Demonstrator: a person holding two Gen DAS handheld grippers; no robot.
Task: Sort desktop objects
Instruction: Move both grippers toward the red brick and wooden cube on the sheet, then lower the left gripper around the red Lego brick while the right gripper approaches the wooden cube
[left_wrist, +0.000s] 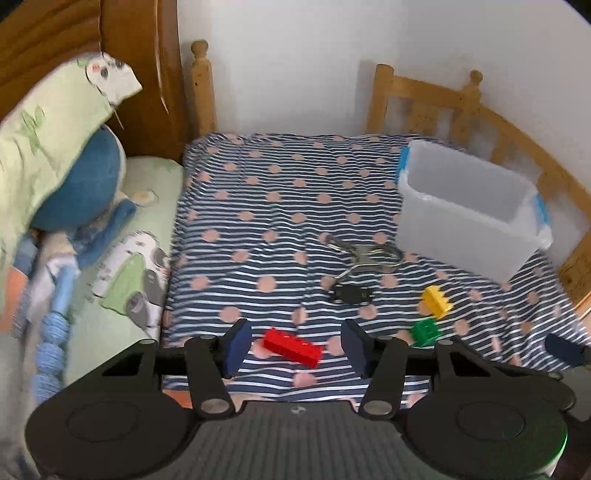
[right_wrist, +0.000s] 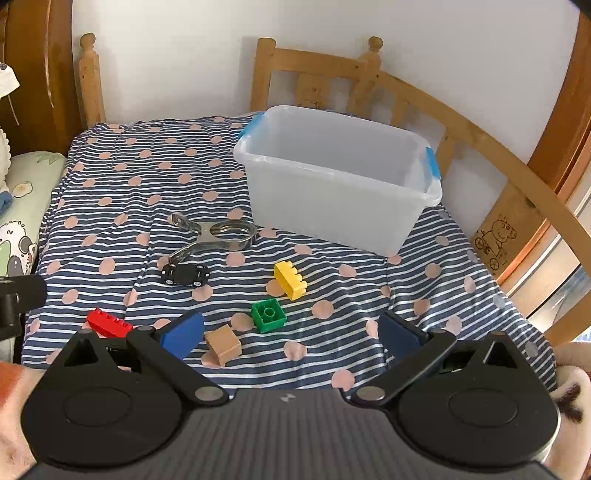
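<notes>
The red toy brick (left_wrist: 292, 347), light, rigid and slick, lies on the bed between the left gripper (left_wrist: 293, 349)'s unclenched fingers, best pinched across its long flat sides.

White wall (right_wrist: 184, 55) behind, pine bed rail (right_wrist: 424, 92) along far and right sides, dark wood headboard (left_wrist: 140, 74) left, striped polka-dot sheet (left_wrist: 277, 206), even daylight.
</notes>
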